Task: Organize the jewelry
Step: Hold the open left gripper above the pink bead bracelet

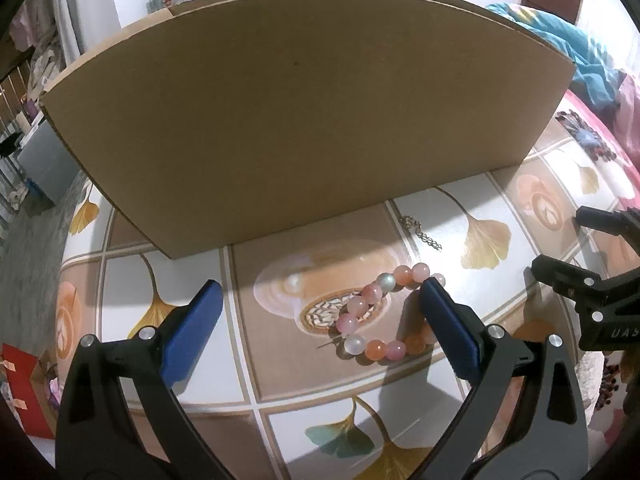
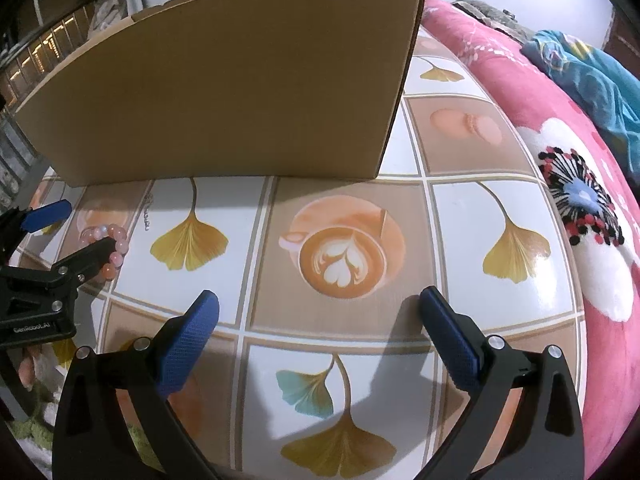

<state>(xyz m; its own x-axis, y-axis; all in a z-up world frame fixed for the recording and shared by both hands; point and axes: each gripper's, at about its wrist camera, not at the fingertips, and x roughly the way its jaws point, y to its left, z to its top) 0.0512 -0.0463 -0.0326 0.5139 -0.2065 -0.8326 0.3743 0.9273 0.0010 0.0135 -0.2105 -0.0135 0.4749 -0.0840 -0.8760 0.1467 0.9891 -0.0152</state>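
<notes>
Lying between the left gripper's [image 1: 320,300] wide-apart jaws, the pink-and-orange round-bead bracelet [image 1: 380,316] touches its right finger. The right gripper [image 2: 320,308] gapes over bare tablecloth, nothing held.

a home bedroom: a pink floral quilt [image 2: 560,128] lies beside a table [image 2: 452,216] with a printed cover.

The left gripper's right finger [image 1: 448,328] covers part of the bead bracelet [image 1: 372,320]; the cardboard box [image 1: 304,120] hides its own inside.
</notes>
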